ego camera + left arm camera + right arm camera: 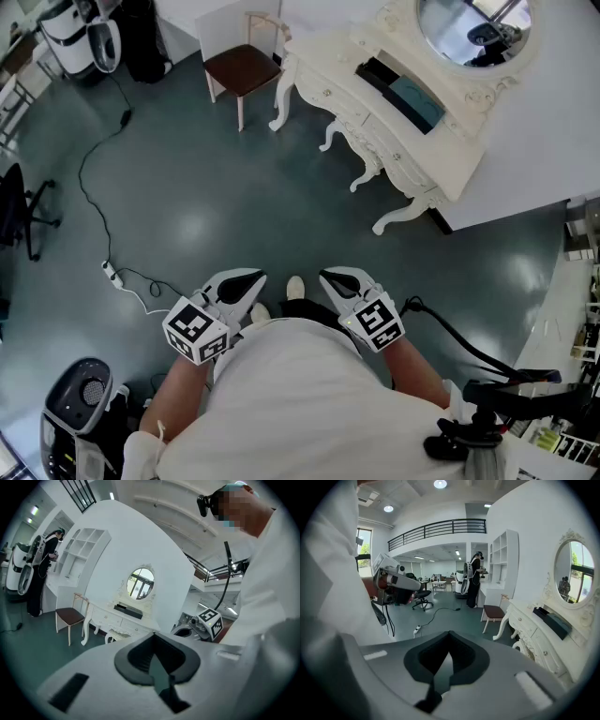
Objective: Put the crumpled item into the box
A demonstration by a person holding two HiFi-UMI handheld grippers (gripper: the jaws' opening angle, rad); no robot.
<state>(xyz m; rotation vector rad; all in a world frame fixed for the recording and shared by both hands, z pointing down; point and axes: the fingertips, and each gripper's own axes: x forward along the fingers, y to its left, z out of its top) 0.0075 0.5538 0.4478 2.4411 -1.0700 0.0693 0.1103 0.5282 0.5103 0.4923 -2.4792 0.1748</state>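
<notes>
The left gripper (242, 286) and right gripper (342, 281), jaws pressed together on nothing, are hovering at the person's white shirt (300, 394). Well ahead of them, a dark rectangular box (377, 75) holding something teal (417, 101) is sitting on the white ornate dressing table (333, 94).

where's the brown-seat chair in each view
Head view: chair near the top, left of centre.
Left gripper view: chair at left, mid-height.
Right gripper view: chair right of centre, mid-height.
Shared landmark: white dressing table, next to the chair in all three views.

Head view looks down; all views share the dresser (330, 96) (110, 618) (530, 631).
</notes>
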